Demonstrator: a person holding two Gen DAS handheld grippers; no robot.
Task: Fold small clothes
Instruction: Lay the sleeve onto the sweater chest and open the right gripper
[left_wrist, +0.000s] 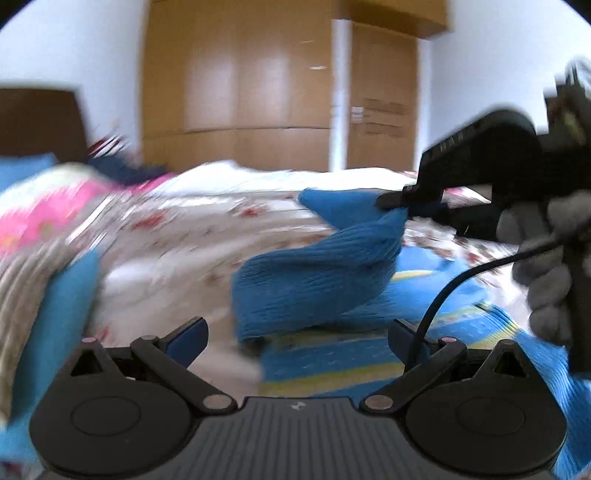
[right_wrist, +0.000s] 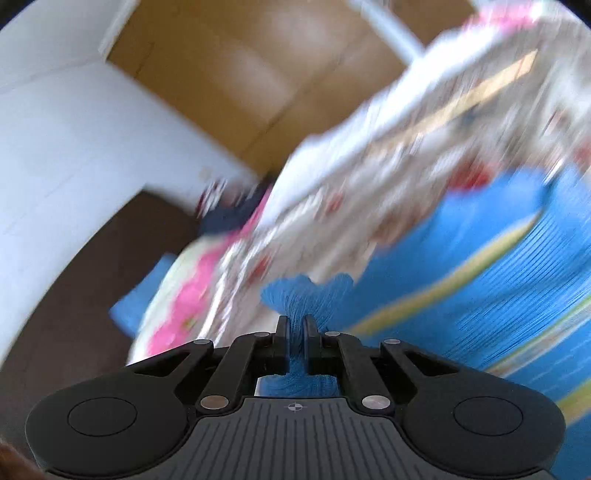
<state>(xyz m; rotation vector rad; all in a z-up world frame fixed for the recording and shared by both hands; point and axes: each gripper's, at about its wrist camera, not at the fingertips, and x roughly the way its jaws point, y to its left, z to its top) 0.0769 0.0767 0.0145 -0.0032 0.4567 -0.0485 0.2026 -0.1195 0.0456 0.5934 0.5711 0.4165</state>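
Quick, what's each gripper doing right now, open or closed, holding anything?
Left gripper: open, holding nothing.
Right gripper: closed on the blue knit garment, lifting one end off the bed.

**No legible writing**

No word, brand or number can be read in either view. The right tool carries pale markings on its black body at about two o'clock in the left wrist view, but blur smears them past reading. The printed bedding shows patterns only.

White walls, wooden wardrobe, floral-sheeted bed.
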